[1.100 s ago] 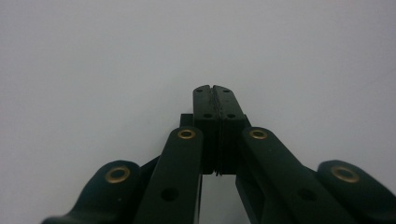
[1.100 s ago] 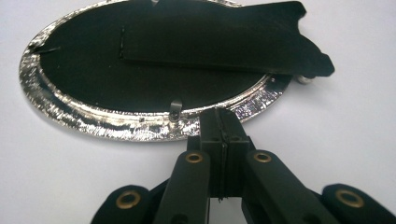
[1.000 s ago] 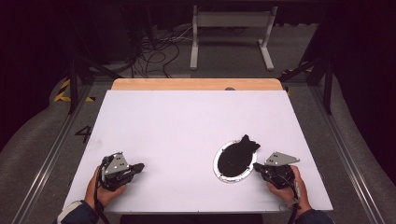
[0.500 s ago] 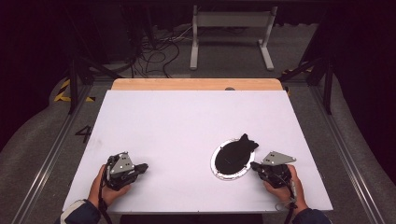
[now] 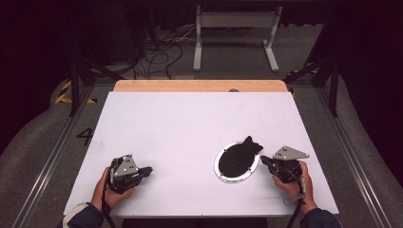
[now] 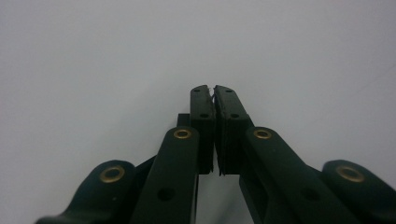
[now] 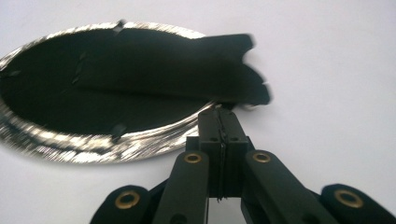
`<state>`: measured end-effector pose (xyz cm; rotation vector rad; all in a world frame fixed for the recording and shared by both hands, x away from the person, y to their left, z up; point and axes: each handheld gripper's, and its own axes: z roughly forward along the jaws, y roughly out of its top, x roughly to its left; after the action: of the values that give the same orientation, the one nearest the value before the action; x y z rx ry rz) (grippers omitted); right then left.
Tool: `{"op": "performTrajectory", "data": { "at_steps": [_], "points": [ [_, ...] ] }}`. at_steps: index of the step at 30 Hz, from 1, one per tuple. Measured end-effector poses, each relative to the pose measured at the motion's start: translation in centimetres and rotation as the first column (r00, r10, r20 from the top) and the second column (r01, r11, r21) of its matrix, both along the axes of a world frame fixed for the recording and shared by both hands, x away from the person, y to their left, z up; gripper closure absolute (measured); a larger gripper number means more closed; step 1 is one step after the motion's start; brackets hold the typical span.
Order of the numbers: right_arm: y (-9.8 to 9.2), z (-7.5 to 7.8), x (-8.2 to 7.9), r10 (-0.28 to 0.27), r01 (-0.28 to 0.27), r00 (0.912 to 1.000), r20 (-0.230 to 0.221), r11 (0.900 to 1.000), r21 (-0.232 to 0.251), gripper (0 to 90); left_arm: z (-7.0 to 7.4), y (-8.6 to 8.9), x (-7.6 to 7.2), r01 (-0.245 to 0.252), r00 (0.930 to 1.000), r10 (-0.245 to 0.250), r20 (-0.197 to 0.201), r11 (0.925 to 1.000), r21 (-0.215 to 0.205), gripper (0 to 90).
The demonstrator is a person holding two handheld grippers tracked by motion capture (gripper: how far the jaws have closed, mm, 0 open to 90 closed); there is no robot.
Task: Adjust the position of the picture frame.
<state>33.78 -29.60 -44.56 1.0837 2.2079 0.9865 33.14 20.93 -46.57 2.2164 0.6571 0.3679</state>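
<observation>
A round silver plate [image 5: 237,163] lies on the near right part of a white table [image 5: 190,128], and a flat black fish-shaped piece [image 5: 241,154] rests on it. The piece's long axis runs diagonally, from the plate's centre up and away to the right, and its notched tail sticks out past the far right rim.

The right gripper [image 5: 264,160] sits just beside the plate's right edge, pointing left at it, with its jaws closed and nothing between them. In the right gripper view, the closed tips [image 7: 219,113] lie right at the silver rim [image 7: 93,147], just under the black tail [image 7: 233,70]; the picture is blurred, so whether they touch the rim is unclear.

The left gripper [image 5: 147,170] rests well apart on the near left of the table, also with jaws closed and empty [image 6: 214,93]. The right hand [image 5: 294,183] is plainly nearer.

The tabletop is bare and matte, with a wooden strip [image 5: 199,85] along its far edge. Beyond it, the room is dark, with cables [image 5: 161,52] and a metal stand [image 5: 235,33] on a grey floor.
</observation>
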Motion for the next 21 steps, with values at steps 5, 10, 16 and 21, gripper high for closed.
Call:
{"op": "performTrajectory", "data": {
  "at_steps": [5, 10, 16, 21],
  "points": [
    [0.1, -0.5, 0.8, -0.008, 0.007, 0.9991, -0.041, 0.999, -0.032, 90.0, 0.0, -2.0, -0.1, 0.061, 0.9981, -0.061, -0.008, 0.9981, 0.006, 87.0],
    [0.3, -0.8, 1.6, -0.028, 0.026, 0.9985, -0.046, 0.999, -0.033, 90.0, -0.1, -4.0, 0.1, 0.113, 0.9935, -0.113, -0.018, 0.9934, 0.018, 86.8],
    [0.6, -1.0, 2.1, -0.017, 0.015, 0.9979, -0.062, 1.000, -0.027, 90.0, -0.2, -6.3, 0.2, 0.166, 0.9860, -0.166, -0.022, 0.9858, 0.026, 86.8],
    [0.7, -1.1, 1.9, 0.014, -0.015, 0.9974, -0.070, 1.000, -0.011, 90.0, 0.0, -8.2, 0.4, 0.205, 0.9786, -0.205, -0.021, 0.9786, 0.016, 86.3]
  ]
}}
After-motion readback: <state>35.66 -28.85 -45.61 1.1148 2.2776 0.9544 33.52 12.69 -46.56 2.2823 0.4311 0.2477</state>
